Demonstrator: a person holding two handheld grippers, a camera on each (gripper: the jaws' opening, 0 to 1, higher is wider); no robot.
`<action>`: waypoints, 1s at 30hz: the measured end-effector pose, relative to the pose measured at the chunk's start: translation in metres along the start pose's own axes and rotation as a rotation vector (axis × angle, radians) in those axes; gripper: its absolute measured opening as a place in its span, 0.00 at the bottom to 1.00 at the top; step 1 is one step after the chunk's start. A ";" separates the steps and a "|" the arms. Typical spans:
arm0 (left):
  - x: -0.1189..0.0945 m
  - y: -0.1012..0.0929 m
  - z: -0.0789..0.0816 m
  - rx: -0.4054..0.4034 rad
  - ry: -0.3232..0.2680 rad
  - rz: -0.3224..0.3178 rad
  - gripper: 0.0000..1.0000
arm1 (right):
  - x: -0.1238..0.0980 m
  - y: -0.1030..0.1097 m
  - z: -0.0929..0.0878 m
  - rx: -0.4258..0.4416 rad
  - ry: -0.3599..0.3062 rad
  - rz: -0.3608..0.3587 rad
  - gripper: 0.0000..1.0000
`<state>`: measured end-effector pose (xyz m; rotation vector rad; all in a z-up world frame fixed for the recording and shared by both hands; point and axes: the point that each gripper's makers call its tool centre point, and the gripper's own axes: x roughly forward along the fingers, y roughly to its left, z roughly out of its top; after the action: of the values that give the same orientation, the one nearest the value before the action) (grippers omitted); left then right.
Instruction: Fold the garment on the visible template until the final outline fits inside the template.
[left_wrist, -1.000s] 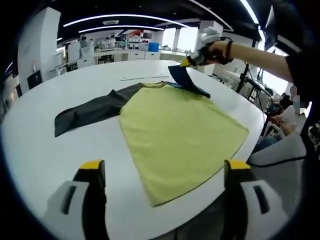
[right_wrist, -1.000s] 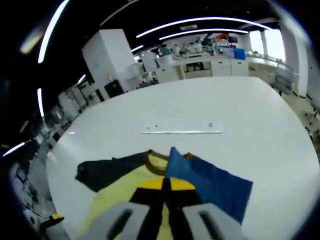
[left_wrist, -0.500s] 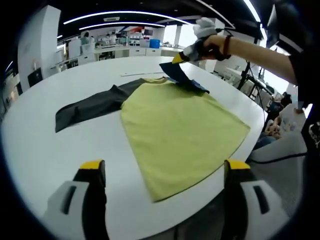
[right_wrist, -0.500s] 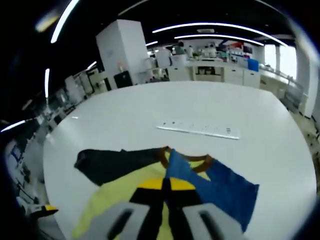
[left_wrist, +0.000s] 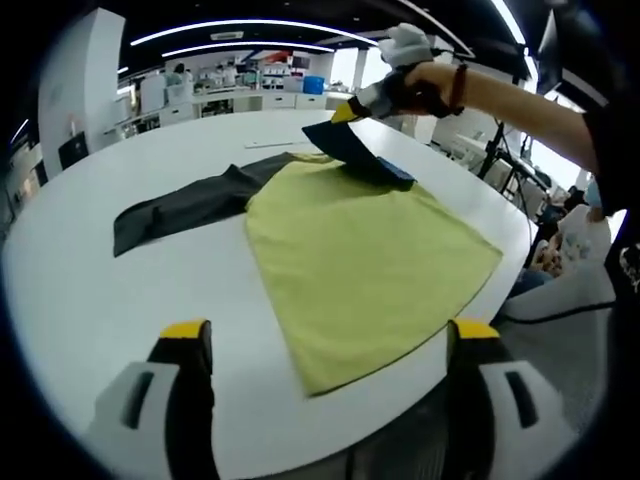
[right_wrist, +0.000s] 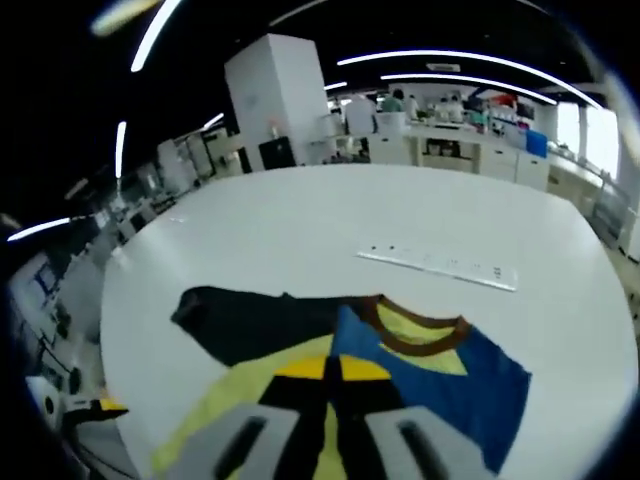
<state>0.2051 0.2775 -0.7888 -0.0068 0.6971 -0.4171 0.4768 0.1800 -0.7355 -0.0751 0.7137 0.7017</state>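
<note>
Big white table (left_wrist: 90, 260) carries the shirt (left_wrist: 360, 250), its yellow body flat, hem toward the left gripper's camera, collar at the far end. The black sleeve (left_wrist: 185, 205) lies stretched out to the left. The right gripper (left_wrist: 350, 108), in an outstretched gloved hand (left_wrist: 410, 70), is clamped on the blue sleeve (right_wrist: 470, 385), lifting it over the collar (right_wrist: 412, 330). The left gripper (left_wrist: 325, 345) hovers near the hem, jaws wide apart.

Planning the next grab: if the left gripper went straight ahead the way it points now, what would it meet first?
Probably the near hem of the yellow shirt body, spread flat on the white table. The left gripper is open and empty; bare tabletop lies between, though depth is unclear.
</note>
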 end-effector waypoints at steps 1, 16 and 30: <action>0.000 0.000 -0.001 0.000 0.001 0.001 0.94 | 0.002 0.003 -0.002 -0.011 0.003 0.002 0.00; 0.002 0.004 -0.006 -0.008 0.014 0.001 0.92 | 0.017 0.034 -0.033 -0.110 0.059 0.035 0.00; -0.003 0.005 -0.008 -0.029 0.006 0.005 0.93 | 0.044 0.060 -0.086 -0.038 0.098 0.159 0.00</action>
<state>0.2000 0.2839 -0.7939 -0.0312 0.7087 -0.4022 0.4144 0.2255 -0.8190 -0.0887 0.8064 0.8687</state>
